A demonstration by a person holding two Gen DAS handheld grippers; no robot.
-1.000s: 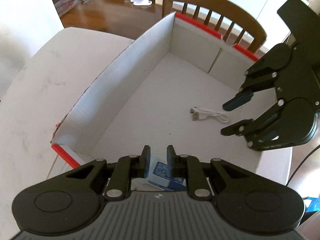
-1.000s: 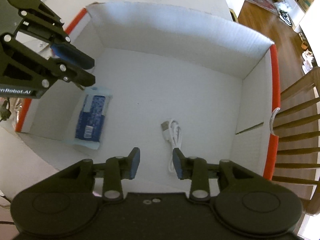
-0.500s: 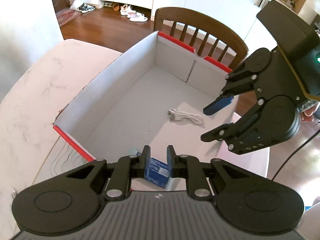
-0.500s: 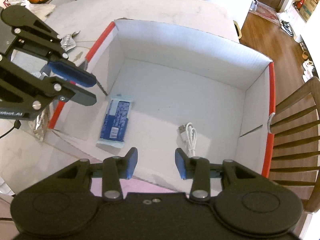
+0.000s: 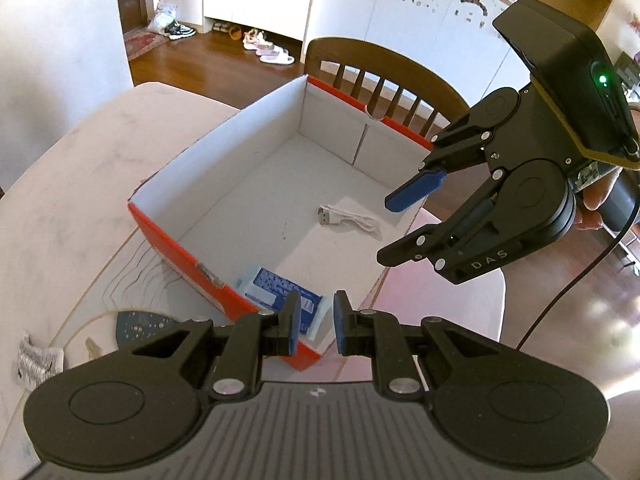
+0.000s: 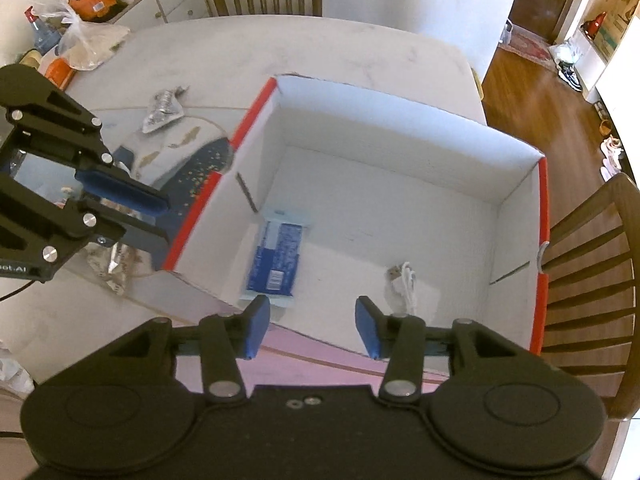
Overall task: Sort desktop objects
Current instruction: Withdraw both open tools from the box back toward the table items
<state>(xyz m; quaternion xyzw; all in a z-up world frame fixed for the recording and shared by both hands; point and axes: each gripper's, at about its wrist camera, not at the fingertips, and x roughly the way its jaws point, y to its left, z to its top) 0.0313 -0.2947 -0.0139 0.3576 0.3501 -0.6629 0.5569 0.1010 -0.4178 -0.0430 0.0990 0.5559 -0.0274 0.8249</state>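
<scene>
Plainly, what is left to sort lies on the left side of the table point(image 6: 360, 52), outside the box point(image 6: 400, 136), and that puts it nearer the left tongs point(image 6: 132, 220) than the right tongs point(image 6: 312, 328). Two crumpled foil wrappers sit there: one wrapper point(image 6: 164, 108) well beyond the left tongs, a second wrapper point(image 6: 112, 268) just under them and close to the box's red edge. Its long axis cannot be judged (it is crushed and half covered by the tongs' linkage). My guess is that the left tongs need only drop and turn away from the box to reach it.

Both tongs hold nothing. The left pair stands narrowly parted, the right pair wide apart; each hovers above the near rim of the box.

Inside the box a blue packet point(image 6: 276, 256) lies flat by the left wall, its length running from the near wall toward the far one, and a white cable point(image 6: 404, 284) lies coiled toward the right, apart from the packet.

A dark speckled mat point(image 6: 204, 164) beside the box is partly hidden by the wall. In the left wrist view the near wrapper point(image 5: 38, 360) is cut off at the frame's edge. Bags point(image 6: 80, 12) at the far corner are too blurred to name their contents.
</scene>
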